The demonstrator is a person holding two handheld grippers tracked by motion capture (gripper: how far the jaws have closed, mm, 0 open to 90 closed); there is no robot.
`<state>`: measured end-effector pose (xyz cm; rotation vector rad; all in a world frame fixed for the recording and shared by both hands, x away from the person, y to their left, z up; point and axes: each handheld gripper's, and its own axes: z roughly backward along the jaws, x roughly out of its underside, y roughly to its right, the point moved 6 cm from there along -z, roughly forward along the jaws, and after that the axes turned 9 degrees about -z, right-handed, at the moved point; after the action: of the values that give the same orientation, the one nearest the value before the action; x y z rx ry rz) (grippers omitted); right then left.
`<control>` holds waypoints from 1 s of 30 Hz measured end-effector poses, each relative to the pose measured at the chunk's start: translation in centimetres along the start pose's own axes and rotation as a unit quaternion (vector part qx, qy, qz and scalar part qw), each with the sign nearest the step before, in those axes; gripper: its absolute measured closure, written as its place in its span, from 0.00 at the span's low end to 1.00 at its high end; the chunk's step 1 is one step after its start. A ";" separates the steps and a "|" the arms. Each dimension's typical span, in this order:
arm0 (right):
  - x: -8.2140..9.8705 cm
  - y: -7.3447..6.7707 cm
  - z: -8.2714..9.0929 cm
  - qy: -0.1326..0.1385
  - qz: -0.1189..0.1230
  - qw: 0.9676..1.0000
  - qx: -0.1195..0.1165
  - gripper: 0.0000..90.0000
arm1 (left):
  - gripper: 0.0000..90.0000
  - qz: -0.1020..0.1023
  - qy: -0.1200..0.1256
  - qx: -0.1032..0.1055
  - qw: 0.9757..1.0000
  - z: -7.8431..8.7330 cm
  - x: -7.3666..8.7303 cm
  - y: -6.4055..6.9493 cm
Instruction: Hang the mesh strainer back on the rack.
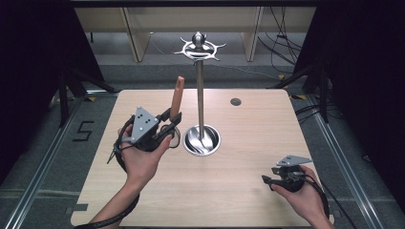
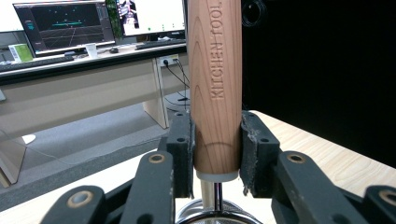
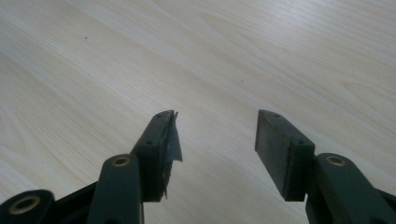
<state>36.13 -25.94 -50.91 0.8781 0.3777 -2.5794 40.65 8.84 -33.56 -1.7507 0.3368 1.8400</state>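
The light brown wooden handle (image 2: 215,84), round and upright with visible grain, carries the words "KITCHEN TOOL" pressed into the wood. The letters run lengthwise up the handle, and the line reaches the top edge of the left gripper view, so any further letters cannot be told. On the grey floor (image 1: 43,143) to the left of the pale wooden worktop (image 1: 248,143), a black mark (image 1: 84,130) reads as the figure "5". The writing on the screens behind is too small to read.

Pale wood-grain table (image 1: 248,143), tan wooden handle (image 2: 215,88) with grain, shiny silver stand (image 1: 200,95), black jaws
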 end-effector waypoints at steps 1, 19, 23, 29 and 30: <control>0.0 0.0 0.0 0.000 0.000 1.000 0.000 0.54 | 0.76 -0.001 0.000 -0.001 1.000 -0.1 -0.1 0.0; -0.1 0.0 0.0 0.001 0.004 1.000 -0.001 0.54 | 0.76 -0.002 0.012 -0.012 1.000 -0.4 -1.0 0.1; -0.1 0.0 0.0 0.003 0.002 1.000 -0.002 0.54 | 0.76 -0.001 0.012 -0.012 1.000 -0.6 -1.0 0.1; -0.1 0.0 0.0 0.002 0.003 1.000 -0.002 0.54 | 0.76 -0.001 0.012 -0.013 1.000 -0.8 -1.2 0.2; -0.1 -0.1 0.0 0.001 0.003 1.000 -0.002 0.54 | 0.76 -0.002 0.014 -0.012 1.000 -0.8 -1.2 0.3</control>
<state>36.17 -25.87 -50.79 0.8801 0.3809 -2.5718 41.16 7.86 -32.52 -1.7930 0.3236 1.8261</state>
